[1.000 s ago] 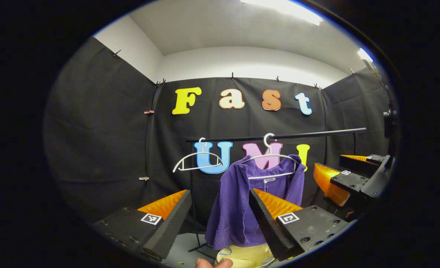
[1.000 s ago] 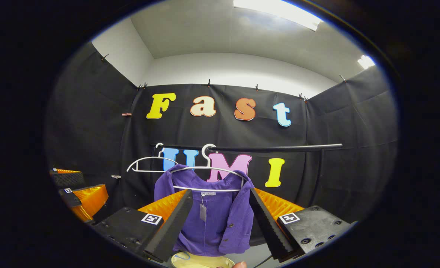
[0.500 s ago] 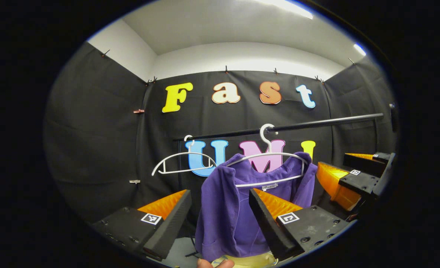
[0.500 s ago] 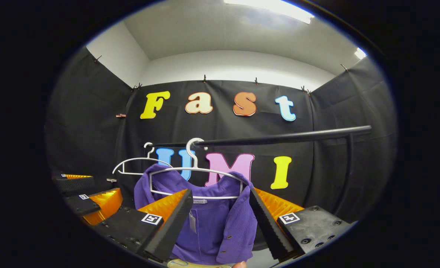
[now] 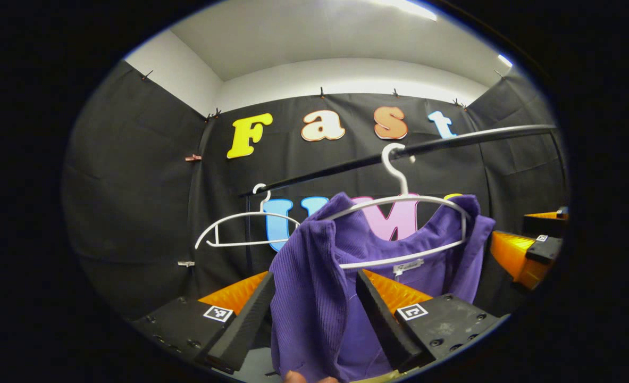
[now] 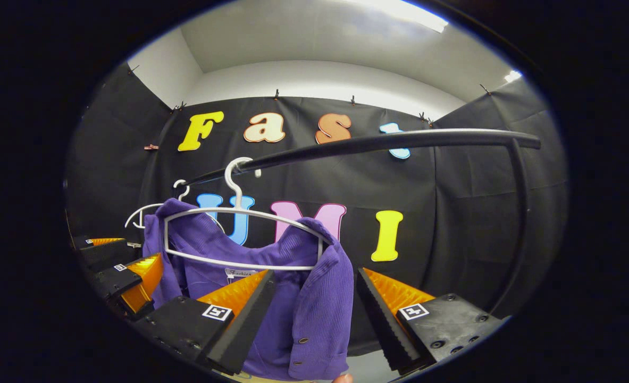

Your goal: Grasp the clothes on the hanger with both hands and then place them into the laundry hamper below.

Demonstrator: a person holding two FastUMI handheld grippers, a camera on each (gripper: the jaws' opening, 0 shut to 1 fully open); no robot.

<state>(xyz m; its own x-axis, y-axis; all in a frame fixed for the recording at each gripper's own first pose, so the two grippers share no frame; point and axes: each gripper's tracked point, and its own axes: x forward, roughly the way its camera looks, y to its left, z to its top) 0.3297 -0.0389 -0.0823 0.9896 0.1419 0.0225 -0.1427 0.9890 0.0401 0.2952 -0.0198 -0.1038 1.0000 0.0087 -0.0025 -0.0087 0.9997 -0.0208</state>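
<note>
The purple cardigan point(image 5: 319, 287) hangs on a white hanger point(image 5: 399, 213), and this hanger hooks over the black rail point(image 5: 452, 141) of the clothes rack. A second white hanger point(image 5: 240, 229) hangs empty on the same rail, beside it. The garment is not yet taken off, so the step in hand is, I judge, the approach for the two-handed grasp.

In the left gripper view, the left gripper point(image 5: 314, 308) has its fingers apart, and one front panel with the shoulder of the cardigan lies between them. I cannot say for sure if the fabric touches the fingers already, because the fisheye view bends the depth. In the right gripper view, the right gripper point(image 6: 314, 314) is also spread, and the other front panel, the one with the buttons, hangs between its fingers. Neither gripper is clamped on the cloth.

The next move calls for each gripper to go a little forward so the shoulder fabric sits deep between the fingers, and then to close firmly. After that both must lift the cardigan up and off the ends of the hanger before lowering it. At the lower edge of the left gripper view a pale yellow sliver point(image 5: 370, 379) is probably the hamper below.
</note>
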